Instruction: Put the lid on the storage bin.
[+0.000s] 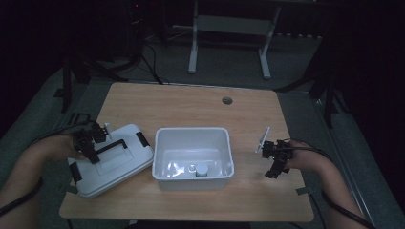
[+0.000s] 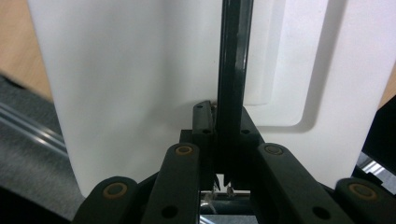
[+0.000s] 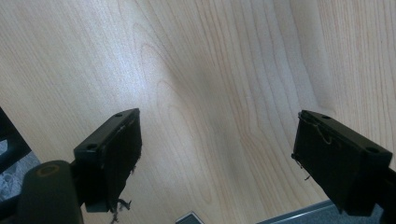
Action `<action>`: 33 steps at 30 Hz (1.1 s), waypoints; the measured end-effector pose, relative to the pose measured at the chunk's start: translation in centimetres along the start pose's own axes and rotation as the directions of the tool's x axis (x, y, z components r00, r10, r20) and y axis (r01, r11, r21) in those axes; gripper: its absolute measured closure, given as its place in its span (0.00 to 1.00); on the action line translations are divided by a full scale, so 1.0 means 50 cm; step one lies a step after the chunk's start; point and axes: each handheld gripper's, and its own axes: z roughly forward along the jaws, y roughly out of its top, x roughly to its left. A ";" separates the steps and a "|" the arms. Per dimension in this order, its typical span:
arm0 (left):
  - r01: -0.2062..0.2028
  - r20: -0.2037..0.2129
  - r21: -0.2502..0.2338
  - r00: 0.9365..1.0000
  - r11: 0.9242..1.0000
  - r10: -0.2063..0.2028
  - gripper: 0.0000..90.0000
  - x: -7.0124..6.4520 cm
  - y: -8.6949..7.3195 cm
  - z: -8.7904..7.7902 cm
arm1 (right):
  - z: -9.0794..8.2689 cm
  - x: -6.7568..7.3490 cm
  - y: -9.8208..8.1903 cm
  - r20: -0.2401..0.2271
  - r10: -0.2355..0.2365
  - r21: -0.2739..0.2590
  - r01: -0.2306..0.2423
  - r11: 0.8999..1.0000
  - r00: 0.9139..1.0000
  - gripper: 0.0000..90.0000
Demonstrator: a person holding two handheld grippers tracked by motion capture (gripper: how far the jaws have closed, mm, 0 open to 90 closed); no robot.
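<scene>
Pale wood-grain surface [image 1: 191, 102] in a dim room, grey floor and white frame legs [image 1: 193, 43] beyond. At its middle, an open white bin [image 1: 165, 157] holding a small white cylinder [image 1: 202, 168] and a clear piece beside it. Left of the bin, touching its corner, a white lid [image 1: 125, 167] with black clips and a black handle [image 1: 112, 145]. Left tongs [image 1: 93, 155] clamped tight on that handle. Right of the bin, well apart, right tongs [image 1: 272, 174] spread wide over bare wood, gripping nothing.
</scene>
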 end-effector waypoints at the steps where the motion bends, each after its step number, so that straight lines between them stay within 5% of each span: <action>1: 0.000 0.000 0.000 1.000 1.000 0.000 0.93 0.000 0.000 0.000 | -0.001 0.000 0.000 -0.001 0.000 -0.001 0.000 1.000 1.000 0.17; 2: 0.002 -0.007 -0.007 1.000 1.000 -0.002 0.93 0.000 -0.015 -0.031 | -0.001 0.000 -0.001 0.000 0.000 -0.002 0.000 1.000 1.000 0.17; 14: -0.001 -0.041 -0.050 0.999 0.999 -0.001 0.93 -0.012 -0.045 -0.143 | 0.000 0.000 -0.008 -0.012 0.010 -0.002 -0.010 1.000 1.000 0.17; 33: -0.151 -0.032 -0.077 0.988 0.986 0.149 0.93 -0.077 0.058 -0.179 | 0.001 0.003 -0.014 -0.008 0.010 -0.011 -0.010 1.000 1.000 0.17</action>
